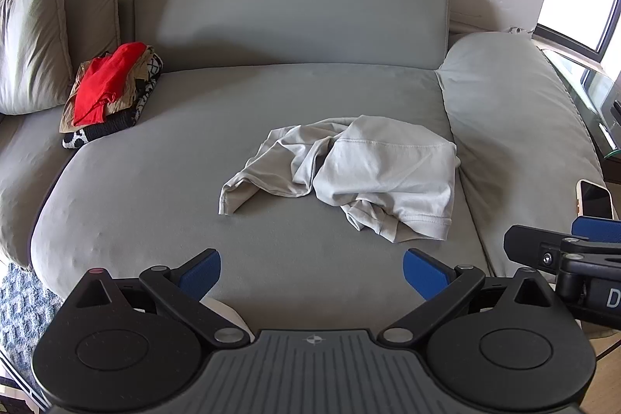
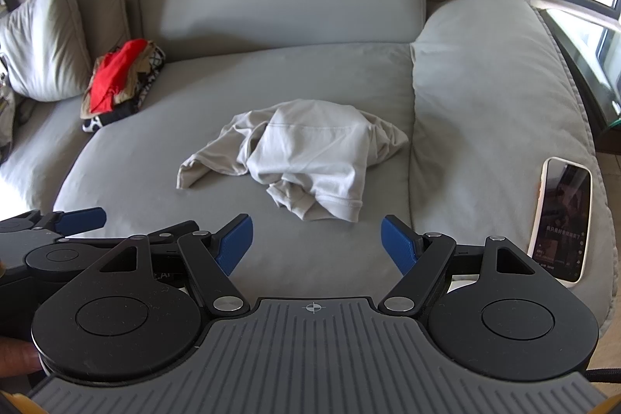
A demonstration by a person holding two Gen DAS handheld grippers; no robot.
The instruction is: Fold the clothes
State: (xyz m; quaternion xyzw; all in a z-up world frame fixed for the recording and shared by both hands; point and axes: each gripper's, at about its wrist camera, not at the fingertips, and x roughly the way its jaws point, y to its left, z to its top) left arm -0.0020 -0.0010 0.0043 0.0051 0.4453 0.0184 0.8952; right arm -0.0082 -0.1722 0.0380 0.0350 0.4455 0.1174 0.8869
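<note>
Grey upholstery fills the view: a wide, soft grey fabric sofa (image 1: pixel 163 189) under a pitted white wall, with two olive cushions at the far left and a phone (image 2: pixel 562 220) lying on the right armrest. On the middle of the seat lies a crumpled pale grey cotton T-shirt (image 1: pixel 361 173), bunched on itself, one sleeve (image 1: pixel 236 189) trailing to the left and a stitched hem (image 1: pixel 423 220) turned toward the near side. At the far left sits a small pile of other clothes with a red garment on top (image 1: pixel 104 88).

The left tool (image 1: pixel 311 272) and the right tool (image 2: pixel 316 239) both hover near the seat's front edge, jaws spread wide and holding nothing.

The shirt looks light, limp and thin; it will likely sag and slide rather than keep shape. Pinching the hem corners or shoulder seams, one per tool, seems the surest hold for shaking it flat.
</note>
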